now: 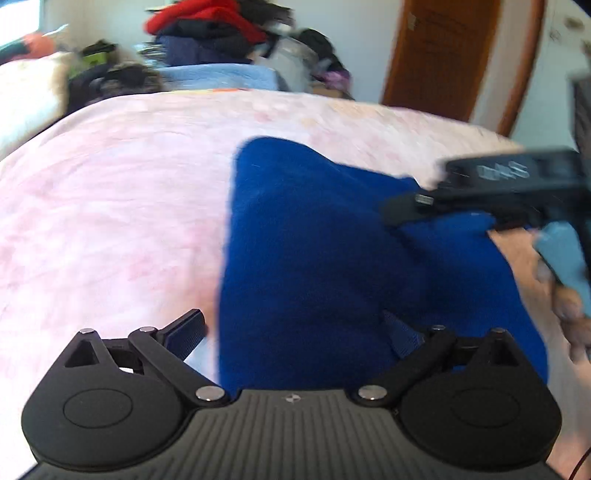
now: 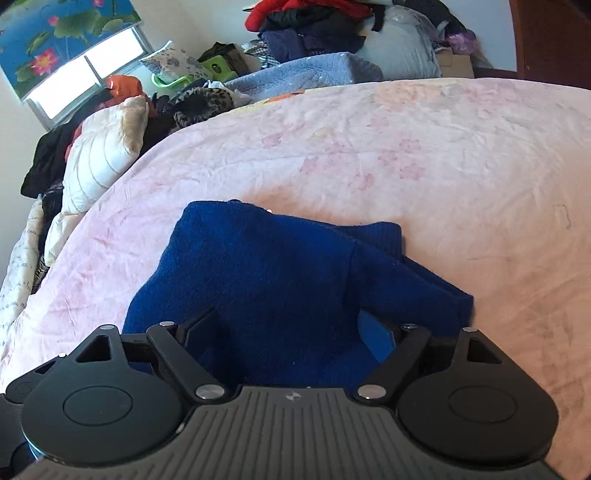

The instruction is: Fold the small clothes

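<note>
**Two grippers open over a blue garment on the bed**

Left wrist view: your left gripper [image 1: 295, 332] stands with its jaws spread wide. The blue garment [image 1: 314, 240] lies between and beyond the fingers, but the pads do not press on it, so nothing is held. The garment rests on the pink bedspread [image 1: 110, 203], a little right of the picture's middle, bunched into thick layers rather than flat. Your right gripper [image 1: 402, 210] comes in from the right edge, blurred, its black finger low over the garment's far right part. Your hand [image 1: 546, 258] wraps its handle. Whether that finger touches the cloth cannot be told through the blur.

Right wrist view: your right gripper [image 2: 291, 332] is also open, jaws well apart, with the blue garment [image 2: 277, 277] lying under and ahead of them and not pinched. From here the garment looks partly folded: one layer lies over another, and a ribbed cuff or hem [image 2: 384, 236] pokes out at the far right. Behind the pink bedspread [image 2: 406, 147], a pile of clothes [image 2: 314, 22] and a pillow [image 2: 103, 155] sit well apart from the work.

As a judgement, you are between folds, with both grips free. The next move calls for picking an edge or corner on each side, closing on it cleanly, and bringing it over so the loose part tucks in.
</note>
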`<state>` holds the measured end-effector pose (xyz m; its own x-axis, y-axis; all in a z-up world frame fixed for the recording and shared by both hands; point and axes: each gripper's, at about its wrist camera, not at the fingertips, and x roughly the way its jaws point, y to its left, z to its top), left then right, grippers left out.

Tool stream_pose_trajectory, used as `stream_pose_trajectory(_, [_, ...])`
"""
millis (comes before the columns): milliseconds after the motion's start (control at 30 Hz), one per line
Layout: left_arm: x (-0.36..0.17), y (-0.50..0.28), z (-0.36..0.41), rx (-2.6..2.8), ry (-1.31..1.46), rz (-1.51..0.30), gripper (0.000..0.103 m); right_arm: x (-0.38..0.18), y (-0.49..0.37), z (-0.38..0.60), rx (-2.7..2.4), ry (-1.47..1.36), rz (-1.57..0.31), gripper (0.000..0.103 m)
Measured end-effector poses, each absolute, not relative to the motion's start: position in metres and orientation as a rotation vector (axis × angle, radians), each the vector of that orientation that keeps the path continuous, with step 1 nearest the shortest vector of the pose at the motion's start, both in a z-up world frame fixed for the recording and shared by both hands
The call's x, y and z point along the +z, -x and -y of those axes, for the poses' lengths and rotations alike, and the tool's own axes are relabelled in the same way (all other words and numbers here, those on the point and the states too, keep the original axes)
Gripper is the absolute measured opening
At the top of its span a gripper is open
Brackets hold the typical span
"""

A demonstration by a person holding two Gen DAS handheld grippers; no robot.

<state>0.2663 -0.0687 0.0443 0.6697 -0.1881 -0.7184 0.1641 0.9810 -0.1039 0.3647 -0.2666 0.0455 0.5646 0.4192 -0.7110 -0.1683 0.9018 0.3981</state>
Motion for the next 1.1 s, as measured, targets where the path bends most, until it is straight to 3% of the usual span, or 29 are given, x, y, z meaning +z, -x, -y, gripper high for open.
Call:
stream_pose_trajectory(167, [0.051,-0.227,0.009,-0.225,0.258,-0.851,0.100,0.069,-0.284,0.320,0.462,-0.527,-0.843,0.092])
stream_pose_trajectory(300, [0.030,-0.219,-0.026,-0.335,0.613,-0.973,0.100,0.041,-0.250,0.357,0.417,-0.716,-0.957,0.087])
stream_pose_trajectory(367, [0.024,-0.219,-0.023,-0.382,0.670,-0.985,0.100,0.020,-0.243,0.360,0.418,-0.795,-1.023,0.084])
stream_pose_trajectory(467, [0.026,-0.223,-0.013,-0.394,0.678,-1.003,0.098,0.013,-0.239,0.353,0.462,-0.866,-1.023,0.087])
stream_pose_trajectory(533, [0.026,-0.224,-0.006,-0.437,0.685,-1.039,0.067,0.010,-0.242,0.344,0.504,-0.903,-1.055,0.085])
stream_pose_trajectory(600, [0.020,-0.230,0.008,-0.383,0.593,-1.093,0.026,0.011,-0.244,0.332,0.512,-0.866,-1.063,0.080])
stream_pose_trajectory(633, [0.020,-0.230,0.012,-0.366,0.556,-1.086,0.023,0.012,-0.245,0.329,0.504,-0.837,-1.060,0.059])
stream_pose_trajectory(667, [0.020,-0.231,0.012,-0.365,0.557,-1.089,0.023,0.013,-0.247,0.326,0.488,-0.815,-1.073,0.048])
stream_pose_trajectory(700, [0.019,-0.231,0.012,-0.353,0.558,-1.095,0.017,0.013,-0.248,0.324,0.473,-0.794,-1.086,0.030])
stream_pose_trajectory(733, [0.019,-0.231,0.013,-0.348,0.543,-1.097,0.016,0.011,-0.248,0.323,0.462,-0.768,-1.095,0.021])
stream_pose_trajectory(1100, [0.034,-0.221,0.021,-0.363,0.463,-1.090,0.012,0.024,-0.234,0.323,0.501,-0.742,-1.066,0.020])
